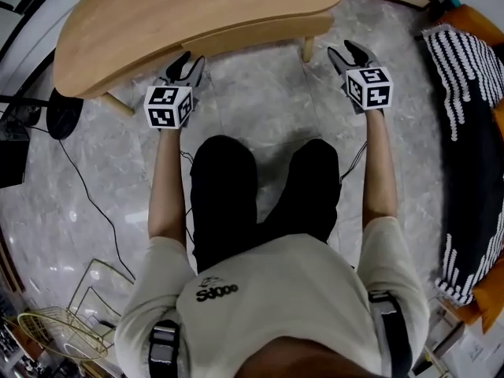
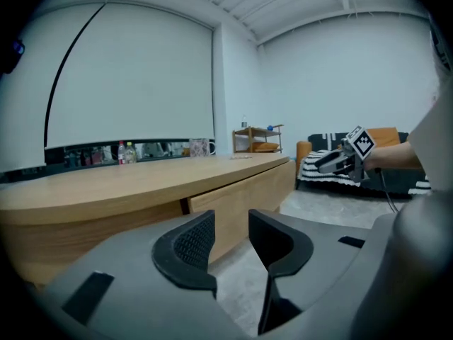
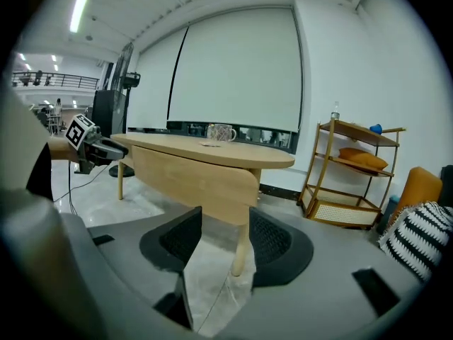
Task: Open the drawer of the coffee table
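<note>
Both grippers are holding their jaws apart with nothing between them. Left gripper [image 1: 187, 63] is hovering just short of the near edge of the coffee table [image 1: 157, 22], not touching it. Right gripper [image 1: 352, 52] is hanging over bare floor [image 1: 268, 109] beside the table leg [image 1: 308, 49], clear of the wood.

The drawer [image 2: 241, 193] is sitting shut under the tabletop. Its front is lying flush along the table's near side, with a thin seam marking its left end in the left gripper view. It is running between the two grippers and ending near that leg. Open floor is lying between the table's edge and the person's knees [image 1: 260, 195], leaving room on that side.

The pale, glossy stone floor is carrying a thin cable [image 1: 87, 191] at the left. A striped blanket [image 1: 465, 69] is lying on a sofa at the right, well apart from the table. A wooden shelf [image 3: 350, 172] is standing against the far wall, and a mug [image 3: 221, 132] is resting on the far part of the tabletop.

Both forearms are reaching forward, roughly parallel, one on each side of the knees, with the grippers pointing slightly down.
</note>
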Demonstrator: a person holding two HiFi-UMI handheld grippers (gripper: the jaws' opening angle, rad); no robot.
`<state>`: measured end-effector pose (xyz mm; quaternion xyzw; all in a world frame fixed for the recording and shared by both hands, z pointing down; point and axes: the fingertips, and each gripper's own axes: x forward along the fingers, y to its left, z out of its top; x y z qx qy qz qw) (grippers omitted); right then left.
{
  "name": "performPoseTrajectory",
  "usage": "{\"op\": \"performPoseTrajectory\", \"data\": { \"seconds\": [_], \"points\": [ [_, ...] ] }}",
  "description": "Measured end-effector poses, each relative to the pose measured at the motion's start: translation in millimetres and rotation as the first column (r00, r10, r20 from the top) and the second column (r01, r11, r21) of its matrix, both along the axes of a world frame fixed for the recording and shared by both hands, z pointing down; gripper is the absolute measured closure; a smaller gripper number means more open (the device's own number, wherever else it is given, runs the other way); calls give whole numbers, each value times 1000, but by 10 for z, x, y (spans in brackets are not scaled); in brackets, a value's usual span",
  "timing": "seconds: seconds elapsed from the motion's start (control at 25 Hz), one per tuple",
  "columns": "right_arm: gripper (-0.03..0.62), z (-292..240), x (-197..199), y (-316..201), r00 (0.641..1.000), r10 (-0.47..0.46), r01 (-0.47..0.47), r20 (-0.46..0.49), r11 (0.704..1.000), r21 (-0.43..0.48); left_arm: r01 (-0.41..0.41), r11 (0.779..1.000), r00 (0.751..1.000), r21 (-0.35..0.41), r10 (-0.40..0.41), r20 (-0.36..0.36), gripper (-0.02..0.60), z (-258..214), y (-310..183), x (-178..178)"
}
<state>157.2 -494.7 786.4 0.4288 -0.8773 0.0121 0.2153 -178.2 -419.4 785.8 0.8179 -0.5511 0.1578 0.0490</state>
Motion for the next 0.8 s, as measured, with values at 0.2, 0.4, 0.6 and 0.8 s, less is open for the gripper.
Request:
{"op": "performPoseTrajectory", "data": {
  "seconds": [0.2,0.4,0.6,0.8],
  "points": [
    [377,138,-41,-319,1000,-6,5,-23,1000,-8,53,999,999,-8,-53,-1,400,135,-148,-193],
    [352,236,-107,-652,1000,-10,10,-19,1000,-16,13,999,1000,35,-13,-2,416,130,-168,-198],
    [344,293,-186,-819,1000,-8,8,-2,1000,-23,-4,999,1000,53,3,21,417,144,-162,-218],
    [344,288,-264,-896,1000,-19,19,10,1000,-17,4,998,1000,57,-6,27,422,136,-191,-337]
  ]
}}
